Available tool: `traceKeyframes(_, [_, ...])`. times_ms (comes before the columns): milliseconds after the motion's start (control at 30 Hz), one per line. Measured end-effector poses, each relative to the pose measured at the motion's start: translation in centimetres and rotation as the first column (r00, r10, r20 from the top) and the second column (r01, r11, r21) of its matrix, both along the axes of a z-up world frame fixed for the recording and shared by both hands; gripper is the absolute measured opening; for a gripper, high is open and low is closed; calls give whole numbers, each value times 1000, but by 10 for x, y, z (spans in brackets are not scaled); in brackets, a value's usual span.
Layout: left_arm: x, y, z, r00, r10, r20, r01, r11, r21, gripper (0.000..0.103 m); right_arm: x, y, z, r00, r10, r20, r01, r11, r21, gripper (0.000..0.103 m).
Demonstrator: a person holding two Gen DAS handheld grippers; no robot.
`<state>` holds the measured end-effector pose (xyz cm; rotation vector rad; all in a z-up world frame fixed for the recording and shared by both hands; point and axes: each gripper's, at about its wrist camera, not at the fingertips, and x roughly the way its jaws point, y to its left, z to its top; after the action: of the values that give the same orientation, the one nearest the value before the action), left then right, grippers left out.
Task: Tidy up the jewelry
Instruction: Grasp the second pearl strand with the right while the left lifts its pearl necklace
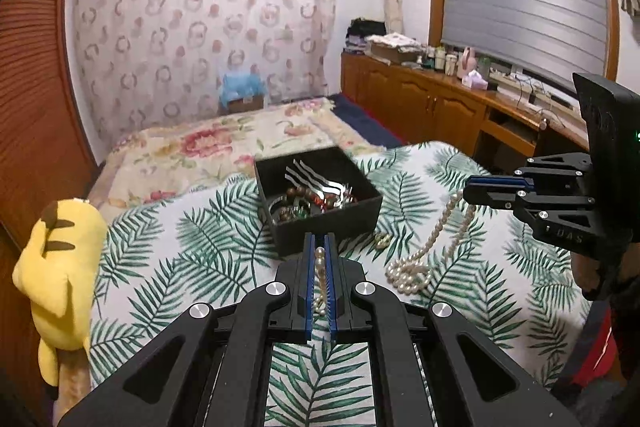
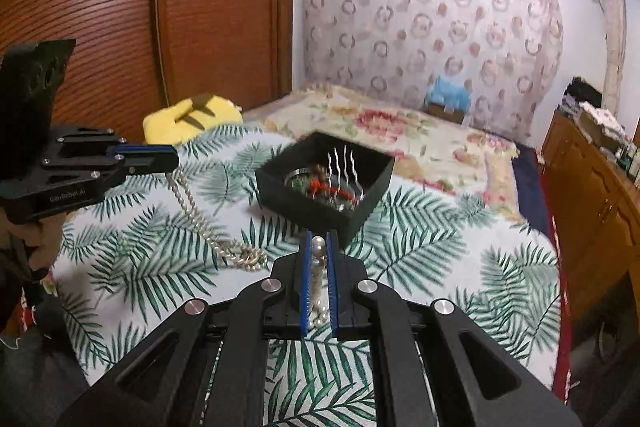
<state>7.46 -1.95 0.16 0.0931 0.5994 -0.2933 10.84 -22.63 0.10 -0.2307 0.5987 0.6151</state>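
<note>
A long pearl necklace (image 1: 412, 267) hangs between both grippers, its middle piled on the leaf-print cloth; it also shows in the right wrist view (image 2: 224, 247). My left gripper (image 1: 319, 247) is shut on one end of the strand, also seen from the side (image 2: 168, 157). My right gripper (image 2: 319, 247) is shut on the other end, also seen from the side (image 1: 472, 191). An open black jewelry box (image 1: 320, 223) holding bracelets, beads and silver wavy pieces sits just beyond the fingertips, also in the right wrist view (image 2: 352, 215).
A small gold-green piece (image 1: 383, 239) lies on the cloth right of the box. A yellow plush toy (image 1: 56, 267) sits at the bed's left edge by a wooden wardrobe (image 2: 120, 7). A wooden cabinet (image 1: 420, 95) with clutter runs along the right.
</note>
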Motion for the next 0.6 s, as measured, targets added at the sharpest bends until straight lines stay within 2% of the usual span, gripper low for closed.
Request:
traceKeyframes(200, [-5, 2, 22, 999, 3, 48, -3, 1000, -1, 4, -6, -3, 29, 999, 2, 54, -2, 1000, 17, 8])
traceKeyframes(600, [-3, -3, 57, 992, -2, 125, 2, 1000, 0, 4, -6, 6, 64, 992, 20, 127, -22, 1000, 19, 8])
